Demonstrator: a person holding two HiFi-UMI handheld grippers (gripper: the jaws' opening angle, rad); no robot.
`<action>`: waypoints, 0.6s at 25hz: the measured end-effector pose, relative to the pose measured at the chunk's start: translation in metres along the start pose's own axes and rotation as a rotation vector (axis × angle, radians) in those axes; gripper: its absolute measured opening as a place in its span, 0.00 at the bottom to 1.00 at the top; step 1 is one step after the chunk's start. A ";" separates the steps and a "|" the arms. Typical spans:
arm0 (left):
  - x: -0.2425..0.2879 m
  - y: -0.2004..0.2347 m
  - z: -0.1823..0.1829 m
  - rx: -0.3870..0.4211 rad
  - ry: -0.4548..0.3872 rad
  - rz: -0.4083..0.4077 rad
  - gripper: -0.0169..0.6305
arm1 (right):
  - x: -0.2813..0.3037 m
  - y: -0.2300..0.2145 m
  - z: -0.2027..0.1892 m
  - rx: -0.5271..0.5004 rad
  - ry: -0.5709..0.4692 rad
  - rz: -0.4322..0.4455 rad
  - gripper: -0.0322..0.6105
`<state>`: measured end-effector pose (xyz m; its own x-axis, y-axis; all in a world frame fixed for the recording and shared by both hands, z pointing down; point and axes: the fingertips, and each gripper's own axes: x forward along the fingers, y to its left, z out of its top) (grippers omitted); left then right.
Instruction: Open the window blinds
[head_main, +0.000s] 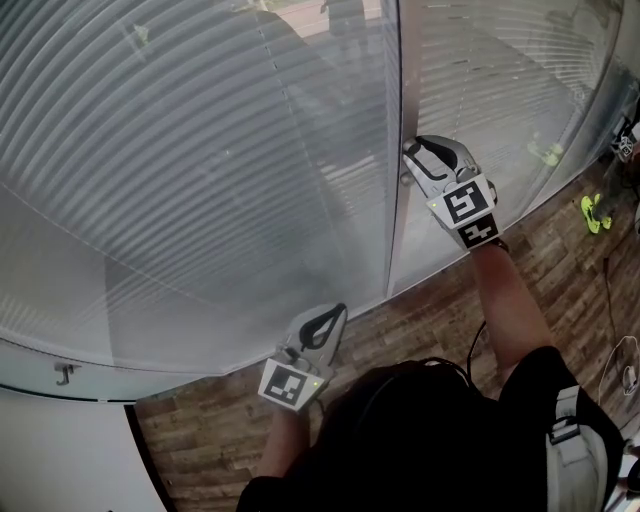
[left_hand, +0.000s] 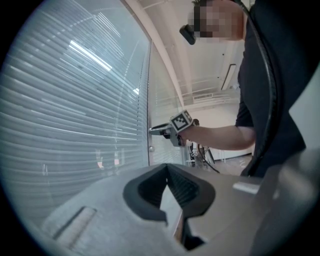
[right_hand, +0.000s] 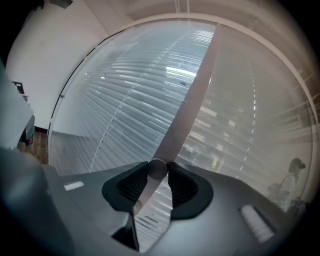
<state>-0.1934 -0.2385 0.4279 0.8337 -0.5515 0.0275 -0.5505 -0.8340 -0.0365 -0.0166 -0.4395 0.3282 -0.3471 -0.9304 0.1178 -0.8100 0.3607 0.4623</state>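
Note:
Grey slatted blinds cover the big window panes, their slats lying nearly flat against the glass. A pale upright frame post divides two panes. My right gripper reaches to that post and is shut on a small round knob, which sits pinched between the two dark pads. The post runs up and away from the knob. My left gripper hangs lower, close to the blinds near the floor, shut and holding nothing. The left gripper view shows its own closed tips and the right gripper at the post.
A wood-pattern floor runs along the foot of the window. Yellow-green items and a thin cable lie at the right. A white wall with a small hook stands at the lower left.

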 end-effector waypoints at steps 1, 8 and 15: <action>0.000 0.000 0.000 0.000 0.000 -0.001 0.03 | 0.000 -0.001 0.001 0.022 -0.002 0.000 0.25; 0.000 -0.003 -0.004 0.001 0.010 -0.013 0.03 | 0.001 -0.004 -0.008 0.200 -0.033 0.007 0.26; -0.003 -0.001 -0.005 0.001 0.010 -0.004 0.03 | 0.001 -0.006 -0.007 0.431 -0.091 0.025 0.26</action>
<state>-0.1951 -0.2363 0.4326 0.8356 -0.5481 0.0380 -0.5469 -0.8364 -0.0377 -0.0089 -0.4434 0.3313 -0.3935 -0.9185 0.0380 -0.9173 0.3951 0.0492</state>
